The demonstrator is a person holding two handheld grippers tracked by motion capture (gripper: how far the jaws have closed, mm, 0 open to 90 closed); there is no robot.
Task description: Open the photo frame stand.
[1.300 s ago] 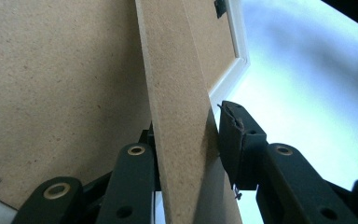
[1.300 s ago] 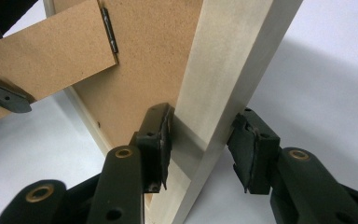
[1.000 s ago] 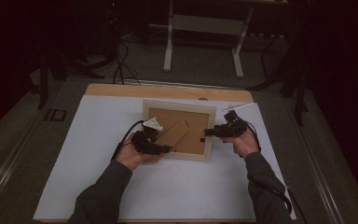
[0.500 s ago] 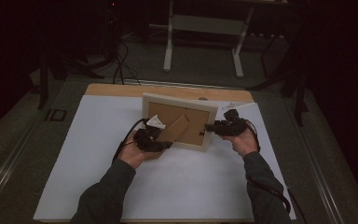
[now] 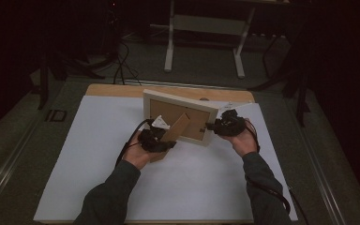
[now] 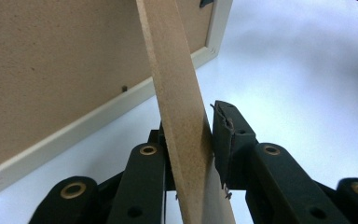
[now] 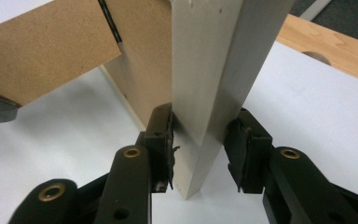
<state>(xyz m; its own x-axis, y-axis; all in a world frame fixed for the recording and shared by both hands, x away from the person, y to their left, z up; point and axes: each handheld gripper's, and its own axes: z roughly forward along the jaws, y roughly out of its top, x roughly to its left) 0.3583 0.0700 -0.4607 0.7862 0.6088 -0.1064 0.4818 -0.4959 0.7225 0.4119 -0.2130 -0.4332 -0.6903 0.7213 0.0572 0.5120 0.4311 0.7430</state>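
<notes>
High view: I see the picture frame (image 5: pixel 180 115) upright on the white worktop (image 5: pixel 89 140), back toward me. Left gripper view: my left tongs (image 6: pixel 189 144) clamp its prop leg (image 6: pixel 177 93). Right gripper view: my right tongs (image 7: pixel 204 140) clamp the frame's side edge.

No readable text, labels, brands or numbers in any view; all visible surfaces unmarked.
</notes>
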